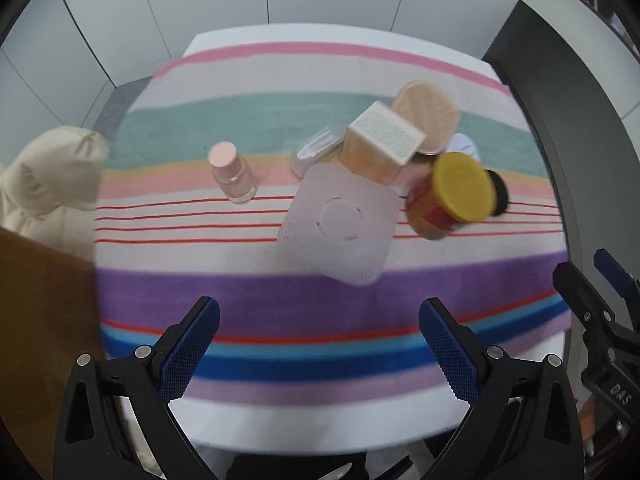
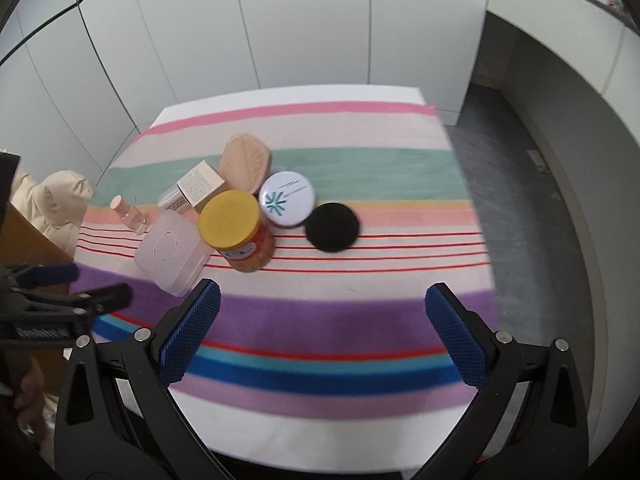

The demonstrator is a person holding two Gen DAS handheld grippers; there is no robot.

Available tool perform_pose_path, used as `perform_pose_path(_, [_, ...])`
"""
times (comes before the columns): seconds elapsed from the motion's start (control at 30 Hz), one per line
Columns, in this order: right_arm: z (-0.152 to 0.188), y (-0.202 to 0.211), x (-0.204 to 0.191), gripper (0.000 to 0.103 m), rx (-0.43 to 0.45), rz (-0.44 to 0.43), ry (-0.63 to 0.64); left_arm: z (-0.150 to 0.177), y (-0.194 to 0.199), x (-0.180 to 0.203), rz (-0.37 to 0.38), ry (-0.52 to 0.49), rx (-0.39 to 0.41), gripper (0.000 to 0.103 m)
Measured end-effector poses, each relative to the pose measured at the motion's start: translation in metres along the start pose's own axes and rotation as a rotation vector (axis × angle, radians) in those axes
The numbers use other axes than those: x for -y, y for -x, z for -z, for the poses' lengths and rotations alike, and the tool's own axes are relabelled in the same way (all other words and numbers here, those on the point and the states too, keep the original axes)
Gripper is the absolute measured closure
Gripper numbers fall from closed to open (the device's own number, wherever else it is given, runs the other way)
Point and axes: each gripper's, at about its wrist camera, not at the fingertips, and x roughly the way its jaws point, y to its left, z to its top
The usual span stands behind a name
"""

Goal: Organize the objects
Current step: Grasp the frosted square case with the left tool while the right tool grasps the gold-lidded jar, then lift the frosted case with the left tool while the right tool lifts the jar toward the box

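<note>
Frosted pink plastic is what I read first in the left wrist view: a square lidded box (image 1: pixel 340 224) sits at centre frame on the striped cloth (image 1: pixel 280 292), and I judge it light and stiff, best pinched across two opposite side walls since its lid looks slick. Right of it the yellow-lidded jar (image 1: pixel 452 196) looks heavier and probably glass, so I would grip its body below the lid. Behind, a tan carton (image 1: pixel 380 140) leans by a peach oval case (image 1: pixel 428 116), and a small pink-capped bottle (image 1: pixel 232 176) stands alone left of centre, likely fragile and easy to tip. My left gripper (image 1: pixel 320 344) hangs at lower centre, jaws spread wide, nothing between them. In the right wrist view the same cluster crowds the left-centre of the frame, with a white round tin (image 2: pixel 286 198) touching the jar's far side and a black disc (image 2: pixel 332 226) just right of it, flat and hard to pinch except by its edge. My right gripper (image 2: pixel 322 338) is likewise wide apart and empty above the purple stripe.
</note>
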Motion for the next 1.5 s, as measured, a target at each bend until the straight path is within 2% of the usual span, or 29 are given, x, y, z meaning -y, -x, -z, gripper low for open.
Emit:
perform_pose_path(0.13, [-0.007,-0.038,-0.024,0.0,-0.026,-0.024,0.027,-0.007,-0.03,-0.006,0.004,0.024,-0.018,0.003])
perform_pose_path(0.17, [-0.008,-0.045,-0.028,0.0,-0.027,-0.033,0.033,-0.009,-0.036,-0.007,0.006,0.028,-0.025,0.005])
perform_pose_path(0.2, [-0.009,-0.053,-0.032,0.0,-0.026,-0.041,0.036,-0.011,-0.043,-0.01,-0.032,0.034,-0.034,0.006])
perform_pose_path(0.23, [-0.011,-0.063,-0.035,0.0,-0.028,-0.044,0.037,-0.012,-0.045,-0.014,-0.034,0.041,-0.03,0.006])
perform_pose_path(0.27, [-0.014,-0.068,-0.034,0.001,-0.023,-0.062,0.022,-0.015,-0.046,-0.022,-0.001,0.065,-0.02,0.006])
perform_pose_path(0.33, [-0.019,-0.078,-0.032,0.001,-0.028,-0.076,0.001,-0.018,-0.051,-0.029,0.012,0.08,-0.035,0.005])
perform_pose_path(0.5, [-0.024,-0.083,-0.046,0.003,-0.003,-0.079,0.054,-0.016,-0.052,-0.037,0.021,0.083,-0.02,0.006])
perform_pose_path(0.57, [-0.026,-0.087,-0.051,0.003,0.0,-0.07,0.076,-0.015,-0.052,-0.038,0.05,0.08,-0.018,0.006])
perform_pose_path(0.63, [-0.028,-0.096,-0.055,0.014,-0.004,-0.057,0.097,-0.013,-0.053,-0.038,0.08,0.072,-0.016,0.006])
perform_pose_path(0.7, [-0.03,-0.106,-0.059,0.04,-0.025,-0.066,0.113,-0.011,-0.054,-0.034,0.097,0.054,-0.017,0.006])
perform_pose_path(0.73, [-0.031,-0.11,-0.059,0.045,-0.032,-0.067,0.119,-0.012,-0.056,-0.029,0.104,0.042,-0.025,0.006])
perform_pose_path(0.83, [-0.026,-0.111,-0.058,0.046,-0.029,-0.044,0.138,-0.016,-0.057,-0.017,0.144,0.009,-0.024,0.006])
perform_pose_path(0.97, [-0.02,-0.096,-0.034,0.046,0.001,-0.007,0.105,-0.02,-0.059,0.009,0.118,-0.037,-0.013,0.006])
perform_pose_path(1.07, [-0.017,-0.087,-0.014,0.046,0.013,-0.001,0.046,-0.033,-0.066,0.023,0.068,-0.062,-0.005,0.006])
perform_pose_path(1.17, [-0.016,-0.086,-0.003,0.046,0.01,0.002,0.016,-0.037,-0.078,0.035,-0.048,-0.083,0.0,0.009])
perform_pose_path(1.27, [-0.015,-0.086,-0.002,0.046,0.005,-0.003,0.015,-0.04,-0.074,0.038,-0.028,-0.069,0.017,0.016])
perform_pose_path(1.5, [-0.016,-0.084,-0.004,0.046,-0.004,-0.004,0.031,-0.037,-0.066,0.036,0.007,-0.04,0.03,0.019])
